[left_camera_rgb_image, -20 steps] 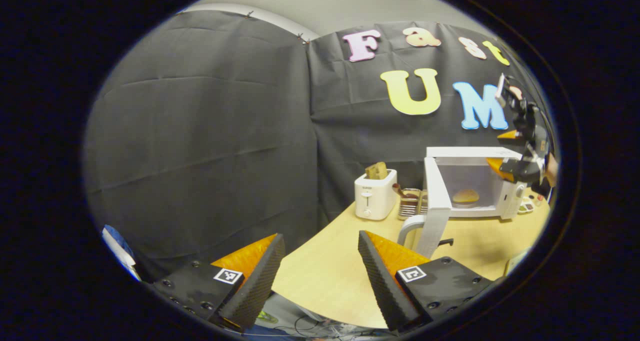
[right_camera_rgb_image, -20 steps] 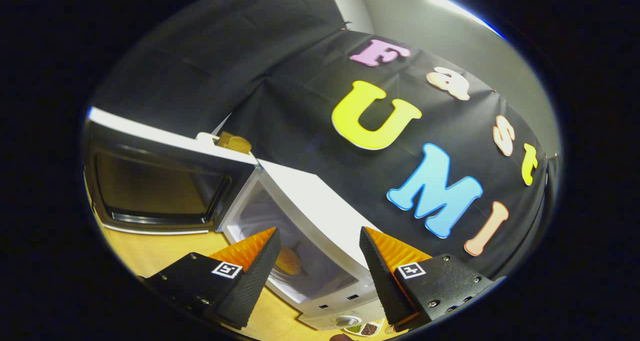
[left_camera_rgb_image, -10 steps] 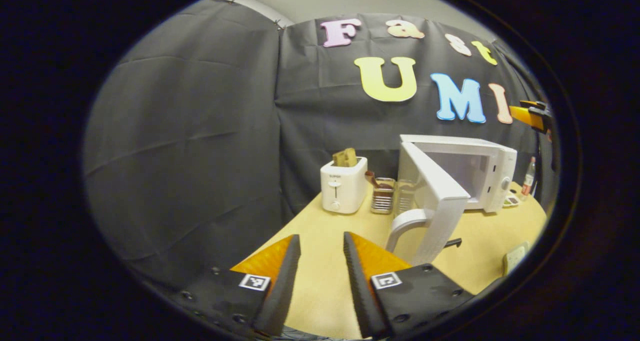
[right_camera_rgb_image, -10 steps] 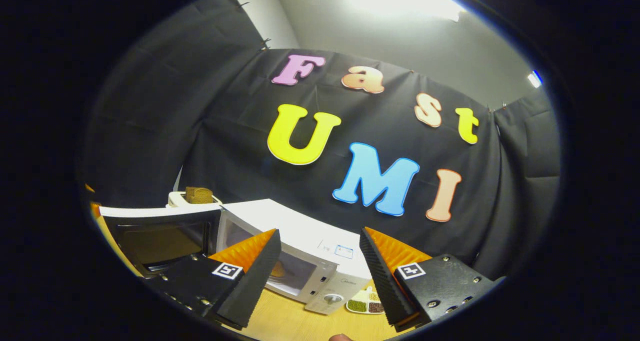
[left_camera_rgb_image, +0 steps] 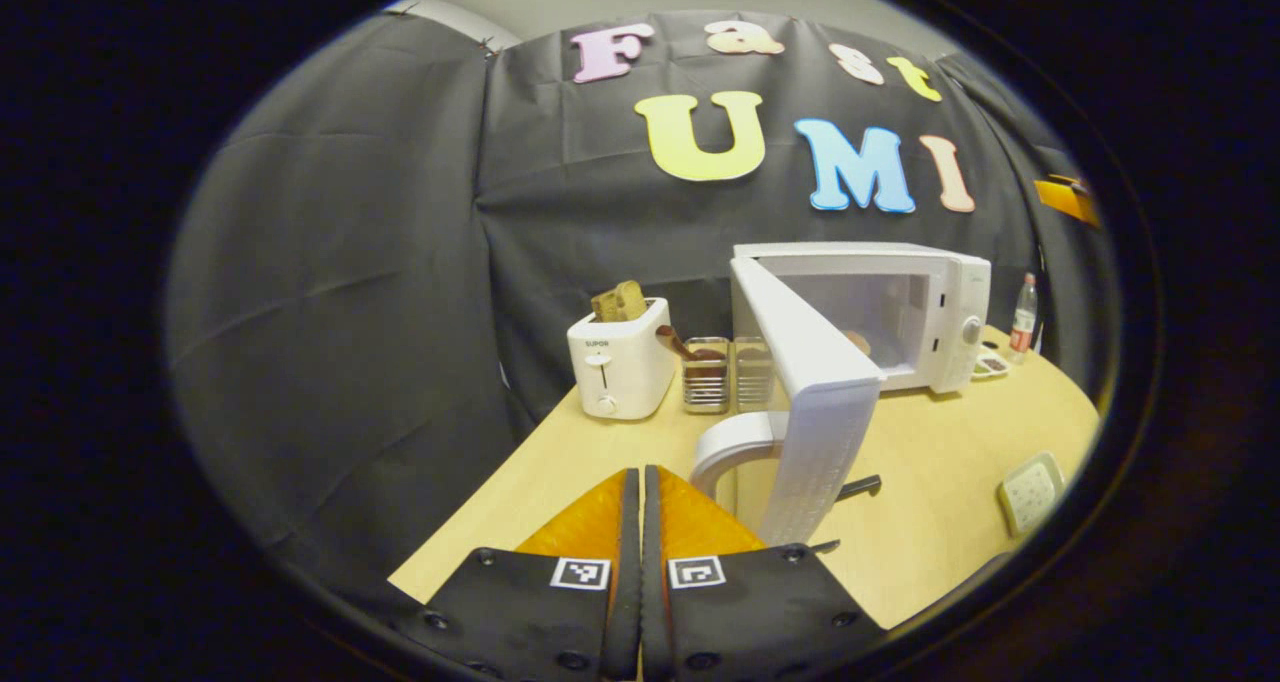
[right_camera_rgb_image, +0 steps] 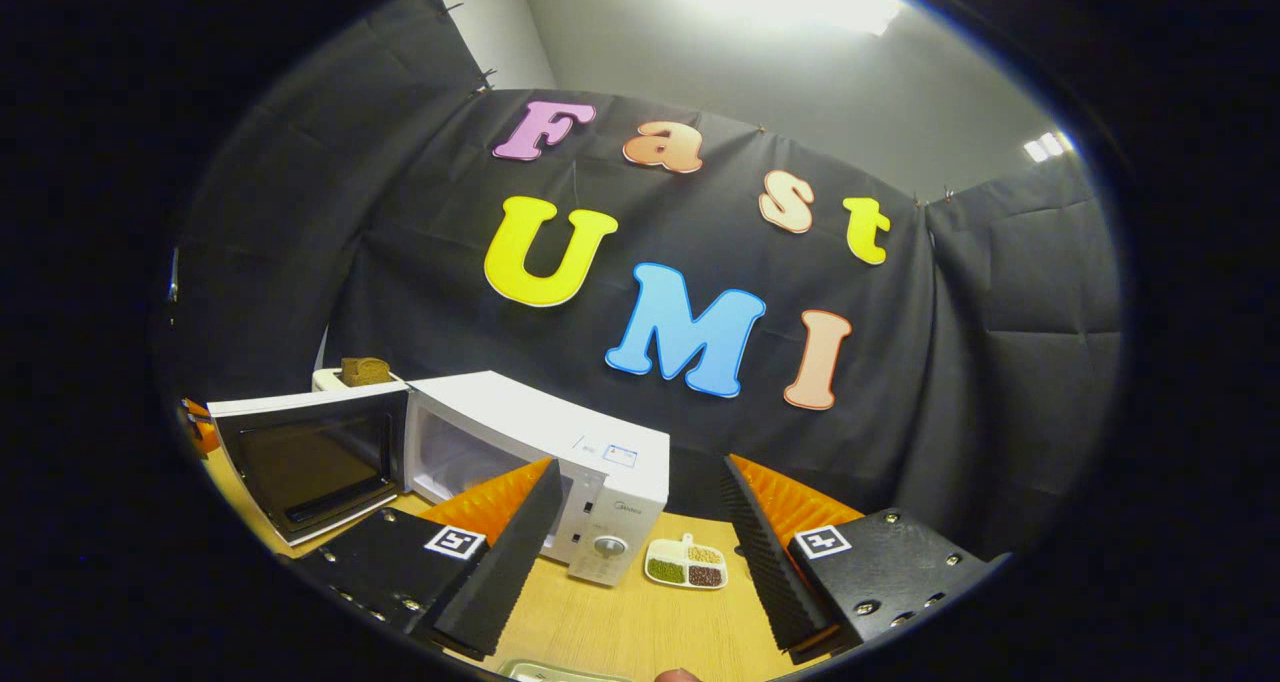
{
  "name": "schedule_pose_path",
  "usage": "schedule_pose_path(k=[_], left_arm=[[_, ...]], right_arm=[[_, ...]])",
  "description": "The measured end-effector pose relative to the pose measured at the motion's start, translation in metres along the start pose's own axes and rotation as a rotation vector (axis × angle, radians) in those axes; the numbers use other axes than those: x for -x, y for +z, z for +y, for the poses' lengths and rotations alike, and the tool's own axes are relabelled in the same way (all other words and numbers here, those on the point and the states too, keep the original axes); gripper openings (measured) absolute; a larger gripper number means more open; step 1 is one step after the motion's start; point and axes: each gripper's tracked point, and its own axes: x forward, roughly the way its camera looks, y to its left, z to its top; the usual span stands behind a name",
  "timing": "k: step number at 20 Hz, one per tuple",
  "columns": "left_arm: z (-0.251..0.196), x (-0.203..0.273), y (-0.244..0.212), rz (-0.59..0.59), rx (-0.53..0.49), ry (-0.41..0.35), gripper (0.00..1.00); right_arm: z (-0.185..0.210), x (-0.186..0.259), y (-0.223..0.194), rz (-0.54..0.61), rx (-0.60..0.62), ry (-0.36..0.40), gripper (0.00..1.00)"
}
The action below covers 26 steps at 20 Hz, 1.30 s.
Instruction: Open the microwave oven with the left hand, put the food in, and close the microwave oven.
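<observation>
The white microwave [left_camera_rgb_image: 925, 297] stands at the back of the wooden table with its door [left_camera_rgb_image: 815, 402] swung wide open toward me. A bun-like piece of food [left_camera_rgb_image: 858, 342] peeks out from behind the door, inside the cavity. My left gripper [left_camera_rgb_image: 635, 474] is shut with nothing in it, low over the table's near edge, a little left of the door's curved handle [left_camera_rgb_image: 728, 444]. In the right gripper view the microwave [right_camera_rgb_image: 585, 462] and its open door [right_camera_rgb_image: 310, 457] lie to the lower left. My right gripper [right_camera_rgb_image: 640, 522] is open and empty, raised clear of the oven.
A white toaster [left_camera_rgb_image: 620, 367] with bread and two glass holders [left_camera_rgb_image: 722, 372] stand left of the microwave. A bottle [left_camera_rgb_image: 1022, 314], a small sectioned dish [right_camera_rgb_image: 685, 565] and a white square pad [left_camera_rgb_image: 1030, 482] sit to its right. A tray edge [right_camera_rgb_image: 545, 670] lies below.
My left gripper's fingers have closed from wide open while it swung toward the door. My right gripper has pulled back from the oven's mouth and risen, still open.
</observation>
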Motion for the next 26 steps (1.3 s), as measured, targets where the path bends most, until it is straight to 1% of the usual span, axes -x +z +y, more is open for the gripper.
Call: schedule_pose_path(k=[5,9,13,19,26], left_arm=[[-0.04,0.0,0.014,-0.013,-0.021,-0.054,0.07],[-0.084,-0.002,0.025,-0.023,-0.027,-0.111,0.07],[-0.125,-0.007,0.036,-0.036,-0.036,-0.157,0.07],[-0.171,-0.02,0.058,-0.055,-0.034,-0.206,0.07],[-0.227,-0.04,0.08,-0.073,-0.051,-0.279,0.07]], right_arm=[[-0.026,0.009,-0.005,0.003,-0.04,-0.015,0.97],[-0.049,0.012,-0.011,0.013,-0.068,-0.028,0.96],[-0.071,0.013,-0.021,0.026,-0.071,-0.041,0.97],[-0.102,0.016,-0.031,0.036,-0.081,-0.066,0.97],[-0.138,0.022,-0.047,0.058,-0.08,-0.115,0.96]])
